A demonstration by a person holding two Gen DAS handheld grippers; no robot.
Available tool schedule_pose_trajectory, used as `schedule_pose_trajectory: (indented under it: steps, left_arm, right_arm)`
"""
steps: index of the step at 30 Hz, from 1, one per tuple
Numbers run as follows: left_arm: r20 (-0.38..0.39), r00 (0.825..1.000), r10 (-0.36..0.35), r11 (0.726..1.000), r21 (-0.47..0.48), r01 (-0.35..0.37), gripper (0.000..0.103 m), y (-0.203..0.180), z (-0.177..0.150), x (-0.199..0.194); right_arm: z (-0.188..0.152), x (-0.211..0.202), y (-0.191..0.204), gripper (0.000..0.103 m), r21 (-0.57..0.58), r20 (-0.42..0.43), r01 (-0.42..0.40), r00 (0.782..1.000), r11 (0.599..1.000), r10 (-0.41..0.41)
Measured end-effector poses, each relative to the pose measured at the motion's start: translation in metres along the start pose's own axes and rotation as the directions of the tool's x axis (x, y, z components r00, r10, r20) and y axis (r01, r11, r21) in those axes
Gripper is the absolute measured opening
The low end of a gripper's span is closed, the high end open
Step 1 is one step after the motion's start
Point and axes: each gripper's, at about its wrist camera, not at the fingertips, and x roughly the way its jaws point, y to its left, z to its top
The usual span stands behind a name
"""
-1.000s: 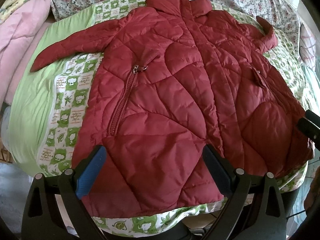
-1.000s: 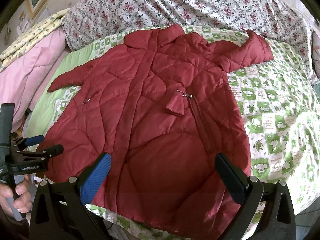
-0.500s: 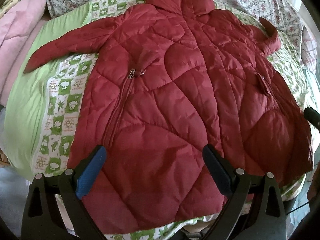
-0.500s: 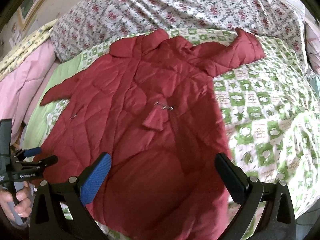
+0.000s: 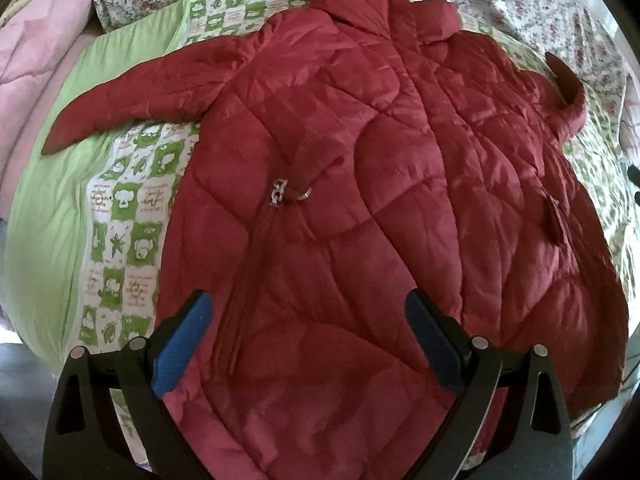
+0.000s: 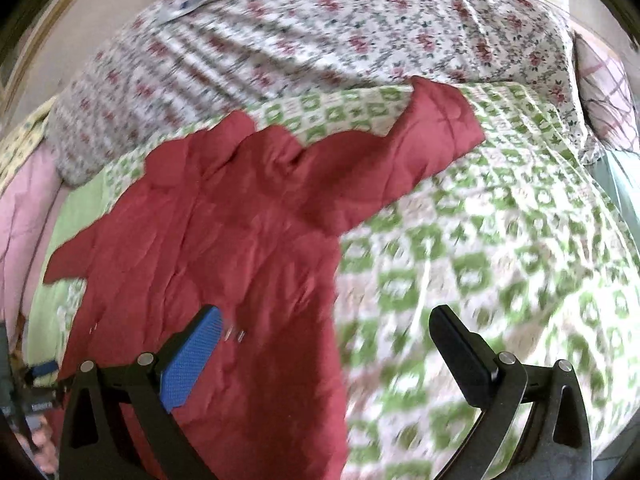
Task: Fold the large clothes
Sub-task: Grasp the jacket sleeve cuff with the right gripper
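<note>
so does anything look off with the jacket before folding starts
Mostly fine: the red jacket lies flat, front up, sleeves spread. One oddity: the pocket flap near the zipper pull is turned up and rumpled. The far sleeve cuff also curls upward. Both tools are open, holding nothing.

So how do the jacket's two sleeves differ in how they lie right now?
The left-side sleeve lies flat, pointing out and down over the plain green sheet. The right-side sleeve angles up toward the floral bedding, over the green checked cover, with its cuff curled upward. Both are red, quilted, spread out and unfolded.
</note>
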Motion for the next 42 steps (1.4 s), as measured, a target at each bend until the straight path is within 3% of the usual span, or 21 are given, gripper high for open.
schedule_pose_trajectory:
  steps: [16,22,25,28,29,30,34,37,42]
  left_arm:
    - [-0.017,1.000,-0.027,0.999,-0.031,0.026,0.098,0.007,0.048,0.034]
    - [0.005,1.000,-0.015,1.000,-0.027,0.015,0.098,0.005,0.062,0.041]
    - [-0.005,1.000,-0.021,1.000,-0.013,0.021,0.098,0.002,0.065,0.045]
    - [-0.012,1.000,-0.012,1.000,0.004,0.012,0.098,-0.002,0.064,0.047]
    - [-0.014,1.000,-0.012,1.000,0.007,0.012,0.098,-0.003,0.064,0.048]
    - [-0.016,1.000,-0.013,1.000,0.006,0.013,0.098,-0.002,0.064,0.049]
    - [-0.027,0.999,-0.020,1.000,-0.017,0.019,0.098,0.003,0.062,0.053]
    - [-0.033,0.999,-0.031,0.999,-0.037,0.030,0.098,0.006,0.061,0.054]
    - [-0.021,0.999,-0.041,0.998,-0.051,0.040,0.098,0.011,0.055,0.046]
  right_arm:
    - [0.145,0.094,-0.065,0.102,0.093,0.053,0.145,0.987,0.985,-0.150]
    - [0.193,0.146,-0.078,0.094,0.079,0.037,0.256,0.965,0.963,-0.260]
    - [0.208,0.178,-0.084,0.076,0.065,-0.003,0.315,0.949,0.947,-0.315]
    - [0.210,0.195,-0.085,0.040,0.031,-0.031,0.346,0.938,0.938,-0.345]
    - [0.209,0.197,-0.087,0.022,0.045,-0.044,0.332,0.943,0.942,-0.330]
    - [0.208,0.195,-0.087,0.018,0.060,-0.036,0.318,0.948,0.946,-0.317]
    - [0.200,0.173,-0.070,0.012,0.059,0.025,0.228,0.973,0.972,-0.230]
    - [0.187,0.149,-0.039,0.012,0.015,0.067,0.111,0.992,0.994,-0.111]
    - [0.163,0.119,0.029,0.012,-0.074,0.091,-0.043,0.995,0.996,0.050]
